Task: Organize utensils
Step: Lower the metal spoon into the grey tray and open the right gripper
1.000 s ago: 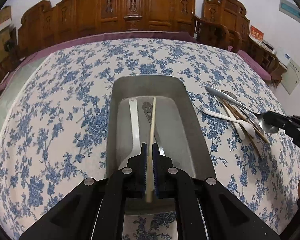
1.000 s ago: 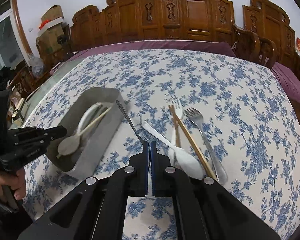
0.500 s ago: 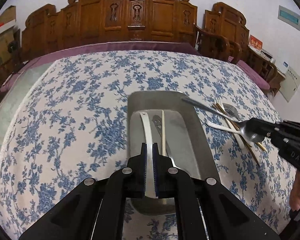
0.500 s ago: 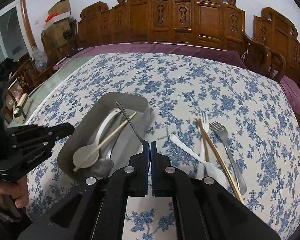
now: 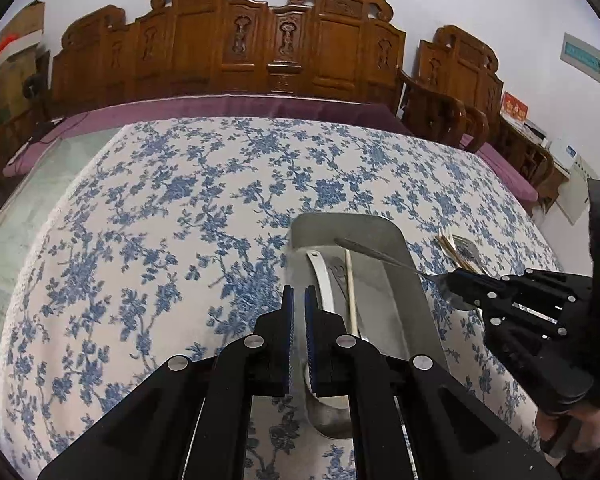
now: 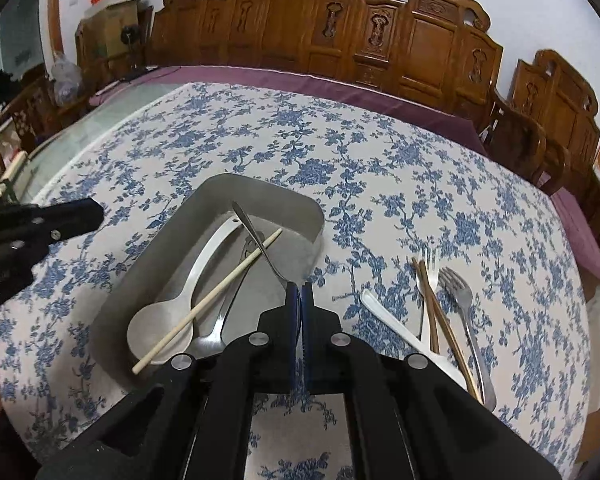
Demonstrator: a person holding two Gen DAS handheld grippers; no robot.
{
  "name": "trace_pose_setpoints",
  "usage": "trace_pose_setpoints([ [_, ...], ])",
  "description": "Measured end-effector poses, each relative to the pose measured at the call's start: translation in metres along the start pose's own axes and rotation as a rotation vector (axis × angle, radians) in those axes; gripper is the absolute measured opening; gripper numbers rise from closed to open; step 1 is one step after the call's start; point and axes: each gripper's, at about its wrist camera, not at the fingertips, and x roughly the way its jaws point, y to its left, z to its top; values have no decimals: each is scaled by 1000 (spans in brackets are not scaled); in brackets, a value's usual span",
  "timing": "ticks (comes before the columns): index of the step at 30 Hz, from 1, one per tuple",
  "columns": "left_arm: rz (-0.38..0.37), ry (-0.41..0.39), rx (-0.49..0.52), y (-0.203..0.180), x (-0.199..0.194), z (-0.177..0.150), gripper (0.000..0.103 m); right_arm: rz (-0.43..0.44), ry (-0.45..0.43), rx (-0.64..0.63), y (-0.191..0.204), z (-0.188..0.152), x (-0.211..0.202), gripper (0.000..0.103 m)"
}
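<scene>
1. Both of my wrist views are evenly lit by soft indoor light; nothing looks dim or blown out.
2. The metal tray [image 6: 112, 312] carries a mild sheen on its walls, and the white wall [image 5: 480, 8] at 1 o'clock is the brightest patch.
3. Shadows are faint: only a soft one under my right gripper [image 6: 299, 292] at 6 o'clock.
4. Fisheye bending is strong; the tablecloth [image 5: 140, 240] bulges, and the carved wooden chairs [image 6: 340, 24] curve along 12 o'clock.
5. Black vignette fills the corners at 2, 4, 8 and 10 o'clock.
6. The tray's near-left wall smears softly beside my left gripper [image 5: 299, 300].
</scene>
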Motion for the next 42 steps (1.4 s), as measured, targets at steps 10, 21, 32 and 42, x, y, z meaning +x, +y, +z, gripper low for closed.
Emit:
trace_pose_setpoints([
  [10,36,-18,3,10,-4,6,5,-76,3,-72,22,11,22,3],
  [21,44,-19,-7,16,-5,8,5,98,12,14,30,2,28,8],
  [32,40,-21,5,13,-6,7,5,317,30,34,40,-13,12,18],
  [42,19,-22,26,2,-7,6,6,296,-29,10,20,-20,-20,18],
])
